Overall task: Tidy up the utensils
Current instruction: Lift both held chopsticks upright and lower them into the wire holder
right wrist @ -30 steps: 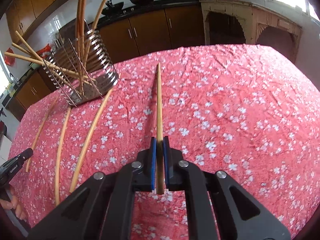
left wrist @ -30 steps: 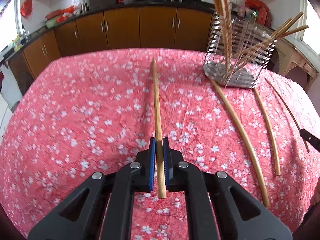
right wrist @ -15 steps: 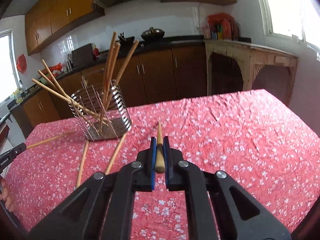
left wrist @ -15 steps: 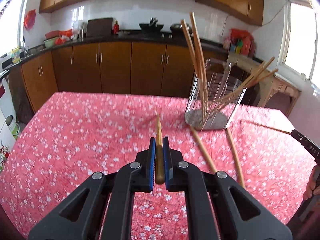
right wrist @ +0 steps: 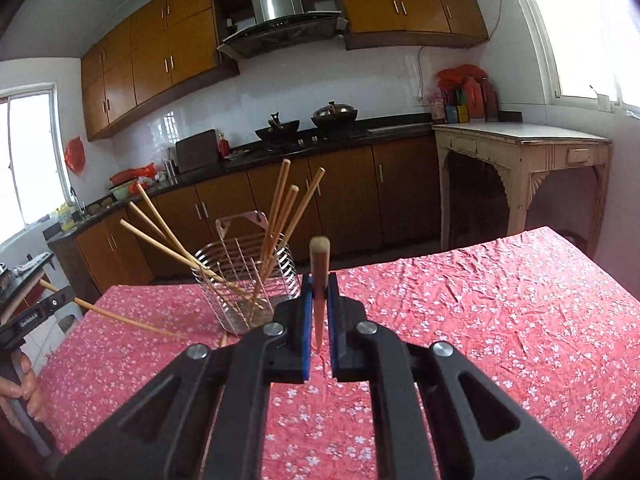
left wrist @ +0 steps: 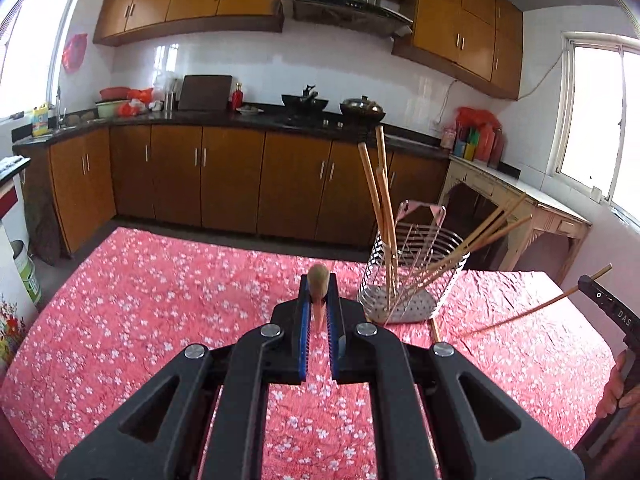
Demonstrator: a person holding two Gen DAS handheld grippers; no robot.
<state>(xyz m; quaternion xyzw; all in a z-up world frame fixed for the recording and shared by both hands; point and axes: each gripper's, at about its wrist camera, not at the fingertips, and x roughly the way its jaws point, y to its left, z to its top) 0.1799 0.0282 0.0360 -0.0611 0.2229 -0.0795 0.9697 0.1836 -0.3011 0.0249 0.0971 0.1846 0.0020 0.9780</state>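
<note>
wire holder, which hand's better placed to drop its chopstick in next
Probably the right, though it is close. Both the left gripper and the right gripper are shut on a chopstick. The wire holder looms nearer in the right view than in the left.

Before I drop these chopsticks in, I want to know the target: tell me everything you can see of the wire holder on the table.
The wire holder is a shiny metal basket of stacked horizontal rings on upright rods, with a perforated base and a flat hanging plate rising from its back rim. It stands upright on the red flowered tablecloth. Several wooden chopsticks already stand in it, some near upright, others leaning far out over the rim. One loose chopstick lies on the cloth by its base.
</note>
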